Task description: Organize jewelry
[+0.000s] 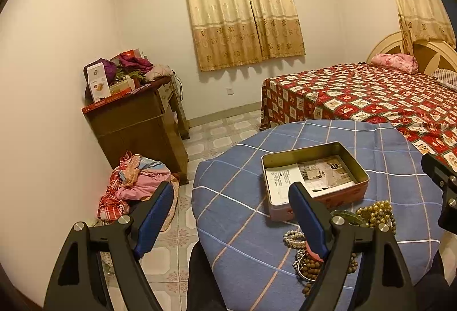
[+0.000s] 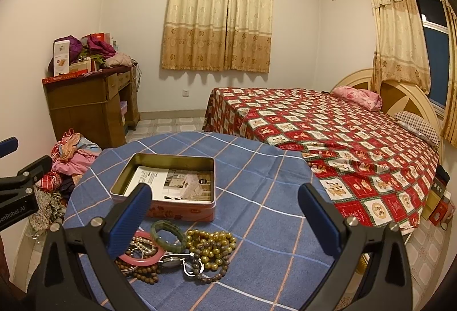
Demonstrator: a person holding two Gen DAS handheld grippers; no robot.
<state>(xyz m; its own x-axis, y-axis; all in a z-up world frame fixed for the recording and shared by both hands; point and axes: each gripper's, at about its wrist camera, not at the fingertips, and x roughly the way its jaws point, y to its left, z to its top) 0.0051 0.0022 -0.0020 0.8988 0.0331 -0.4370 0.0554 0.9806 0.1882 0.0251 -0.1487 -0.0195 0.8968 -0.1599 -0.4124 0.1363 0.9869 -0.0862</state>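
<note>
Right wrist view: right gripper (image 2: 225,205) wide open, empty.
Left gripper (image 1: 231,211): wide open, empty.
Tin (image 2: 168,165): centre, open.
Jewelry (image 2: 177,251): lower centre, heaped before tin.

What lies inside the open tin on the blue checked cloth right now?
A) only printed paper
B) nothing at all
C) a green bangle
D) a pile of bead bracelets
A: the tin holds only printed paper; the green bangle and bead bracelets lie outside it on the cloth.

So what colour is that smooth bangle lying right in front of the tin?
Green, jade-like; the green bangle shows best in the right wrist view, beside a pink bangle.
</note>
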